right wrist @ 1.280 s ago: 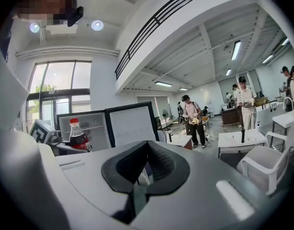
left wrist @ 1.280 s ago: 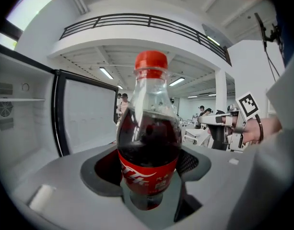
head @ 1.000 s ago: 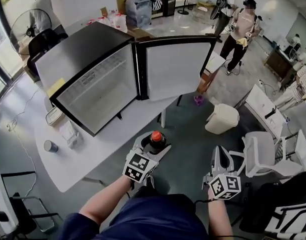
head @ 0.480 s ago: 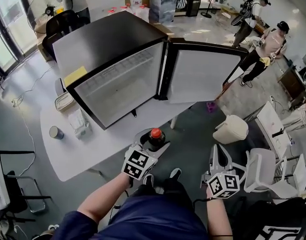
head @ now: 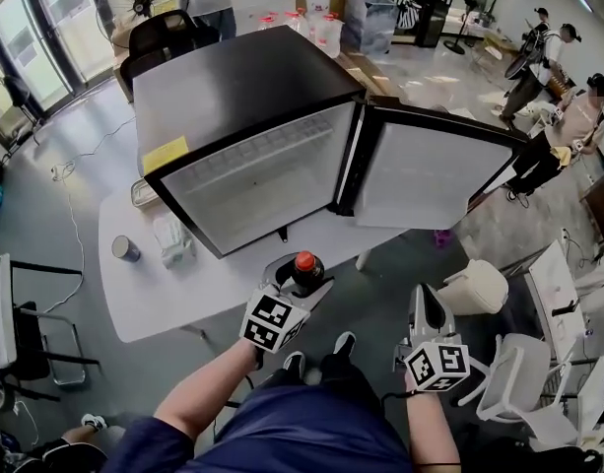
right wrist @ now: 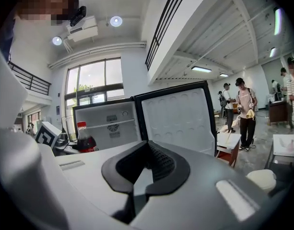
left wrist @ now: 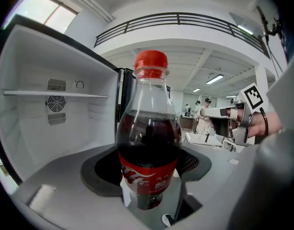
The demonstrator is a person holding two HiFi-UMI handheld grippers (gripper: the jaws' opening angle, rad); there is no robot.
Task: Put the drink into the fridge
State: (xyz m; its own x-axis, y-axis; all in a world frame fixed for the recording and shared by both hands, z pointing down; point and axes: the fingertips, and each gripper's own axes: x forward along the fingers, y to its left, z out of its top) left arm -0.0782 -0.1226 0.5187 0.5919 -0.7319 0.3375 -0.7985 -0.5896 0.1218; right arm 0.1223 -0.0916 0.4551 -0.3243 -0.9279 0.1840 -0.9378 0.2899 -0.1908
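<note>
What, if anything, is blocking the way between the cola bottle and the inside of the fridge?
Nothing visible. The left gripper holds the cola bottle upright in its jaws, in front of the fridge, whose door is swung wide open to the right. Inside, only a bare shelf shows.

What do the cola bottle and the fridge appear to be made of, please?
Cola bottle: clear glossy plastic, since the dark drink shows through; red cap, opaque plastic. Fridge: outer shell looks like dark sheet metal with a dull sheen, though painted plastic is possible; inner lining, white moulded plastic, matte.
</note>
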